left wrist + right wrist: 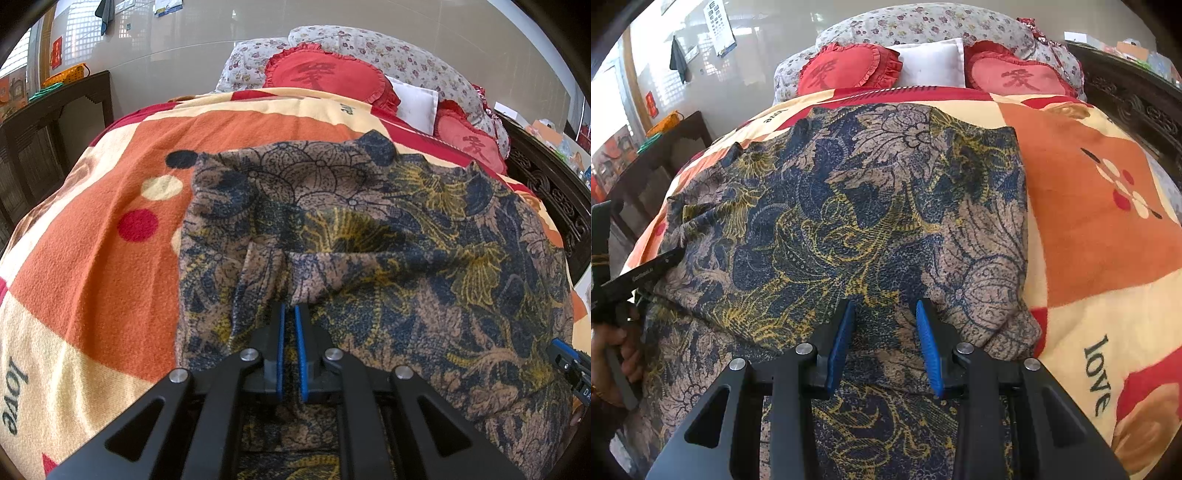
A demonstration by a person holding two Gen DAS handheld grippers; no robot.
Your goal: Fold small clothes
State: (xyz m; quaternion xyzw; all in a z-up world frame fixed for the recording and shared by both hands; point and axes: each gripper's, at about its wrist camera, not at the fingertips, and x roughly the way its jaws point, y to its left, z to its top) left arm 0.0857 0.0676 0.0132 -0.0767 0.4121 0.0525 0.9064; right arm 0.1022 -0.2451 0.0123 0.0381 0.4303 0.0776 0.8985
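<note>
A floral garment (351, 229) in navy, tan and yellow lies spread on the bed; it also shows in the right wrist view (849, 206). My left gripper (290, 308) is shut, pinching a raised fold of the garment near its left part. My right gripper (884, 308) is open, its blue pads (925, 339) resting down on the garment's near right part, fabric between them but not pinched. The right gripper's edge (565, 360) shows at the far right of the left wrist view, and the left gripper's body (631, 280) at the far left of the right wrist view.
An orange, cream and red blanket (110, 258) covers the bed. Red heart cushions (849, 68), a white pillow (931, 61) and floral pillows (369, 44) lie at the head. A dark wooden cabinet (44, 122) stands left; a carved dark bed frame (1137, 99) runs along the right.
</note>
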